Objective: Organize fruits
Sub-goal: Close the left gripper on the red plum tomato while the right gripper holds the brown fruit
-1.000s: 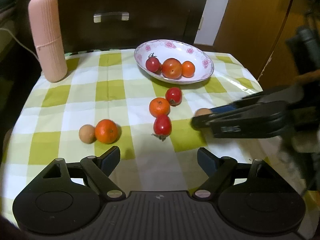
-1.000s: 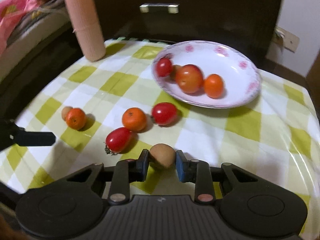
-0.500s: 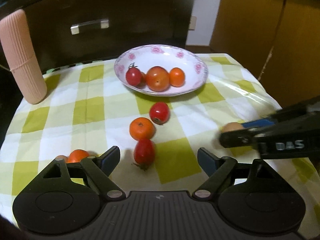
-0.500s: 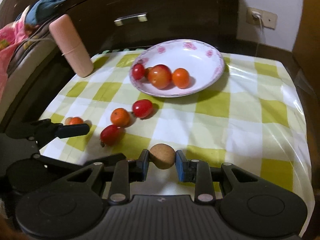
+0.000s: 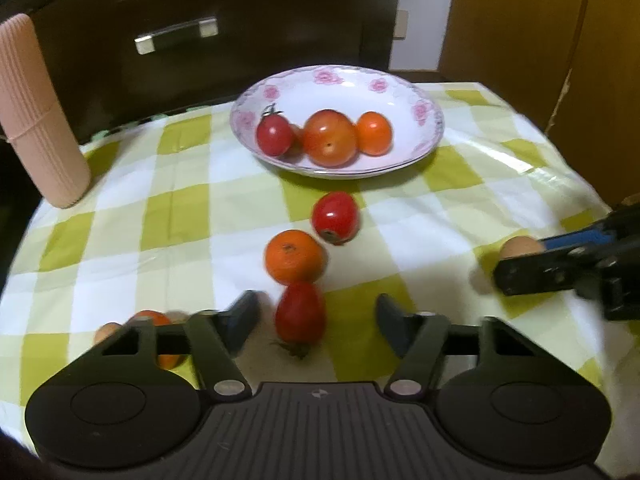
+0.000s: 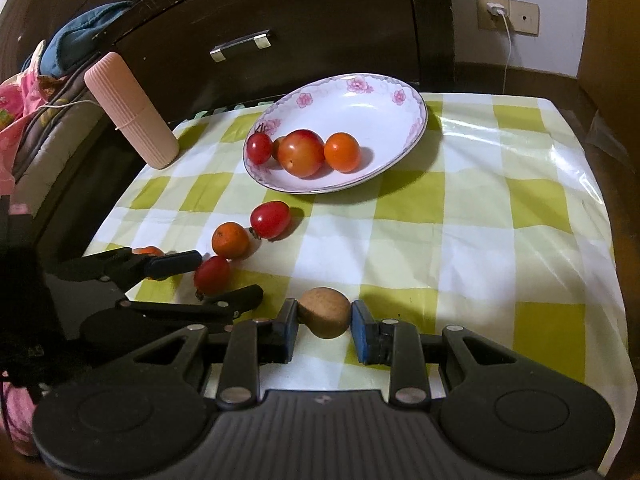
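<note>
Between my right gripper pads sits the small round brown fruit, barely pinched and liable to roll free, while my left gripper, spread wide, could nudge the oblong red tomato.

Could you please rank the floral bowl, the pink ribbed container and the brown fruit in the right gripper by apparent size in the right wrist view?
1. floral bowl
2. pink ribbed container
3. brown fruit, smallest despite being nearest, held in the right gripper

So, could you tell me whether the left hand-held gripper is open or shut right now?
Open. The left hand-held gripper has its fingers spread wide on either side of the oblong red tomato, gripping nothing.
</note>
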Demonstrator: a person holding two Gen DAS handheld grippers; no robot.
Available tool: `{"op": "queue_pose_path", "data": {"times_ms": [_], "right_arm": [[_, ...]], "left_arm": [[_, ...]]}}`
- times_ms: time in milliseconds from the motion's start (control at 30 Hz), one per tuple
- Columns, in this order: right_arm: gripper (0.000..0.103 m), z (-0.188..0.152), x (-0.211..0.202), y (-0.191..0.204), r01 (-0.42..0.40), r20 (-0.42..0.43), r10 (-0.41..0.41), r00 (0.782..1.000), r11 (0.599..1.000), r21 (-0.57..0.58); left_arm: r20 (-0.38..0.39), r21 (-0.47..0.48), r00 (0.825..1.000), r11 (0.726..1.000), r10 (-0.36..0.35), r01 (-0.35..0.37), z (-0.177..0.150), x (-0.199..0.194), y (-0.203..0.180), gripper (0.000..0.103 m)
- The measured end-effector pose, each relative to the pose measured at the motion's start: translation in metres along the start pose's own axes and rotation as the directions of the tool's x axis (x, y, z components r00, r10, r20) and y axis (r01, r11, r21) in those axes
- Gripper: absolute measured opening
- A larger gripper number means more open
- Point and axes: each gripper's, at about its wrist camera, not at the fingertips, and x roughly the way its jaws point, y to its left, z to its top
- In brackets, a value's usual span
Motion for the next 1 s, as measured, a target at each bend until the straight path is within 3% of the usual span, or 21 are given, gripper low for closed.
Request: {"op": "queue_pose_path", "data": {"times_ms": [200, 467, 633, 733, 800, 867, 1000], "right_arm": [[0.028, -0.002, 0.001, -0.001, 0.007, -0.005, -0.007, 1.000, 1.000, 0.001], [0.028, -0.017, 0.010, 0.008, -0.015, -0.044, 0.014, 0.999, 1.000, -0.027], [0.028, -0.026, 0.009, 0.011, -0.019, -0.050, 0.018, 0.999, 0.999, -0.030], [0.028, -0.030, 0.008, 0.012, -0.018, -0.052, 0.017, 0.999, 0.999, -0.029], [0.028, -0.034, 0.004, 0.012, -0.008, -0.050, 0.007, 0.999, 1.000, -0.024], [0.028, -0.037, -0.001, 0.010, -0.009, -0.051, 0.009, 0.999, 1.000, 0.003], [0.028, -0.042, -0.005, 0.011, -0.015, -0.052, 0.016, 0.999, 1.000, 0.017]], "left_arm": [[-0.012, -0.020, 1.000, 1.000, -0.005, 0.004, 0.002, -0.002, 0.004, 0.038], [-0.056, -0.010, 0.998, 1.000, 0.000, 0.000, -0.015, -0.019, 0.000, 0.034], [-0.079, -0.054, 0.997, 0.999, -0.005, 0.001, -0.023, -0.031, 0.002, 0.033], [-0.066, -0.088, 0.998, 0.996, -0.014, 0.008, -0.020, -0.036, 0.005, 0.038], [-0.042, -0.092, 0.999, 0.996, 0.002, -0.006, -0.014, -0.036, 0.005, 0.058], [-0.022, -0.118, 1.000, 0.993, 0.007, -0.009, -0.009, -0.034, 0.007, 0.069], [-0.019, -0.143, 0.998, 0.988, 0.052, -0.054, 0.001, -0.020, 0.007, 0.073]]}}
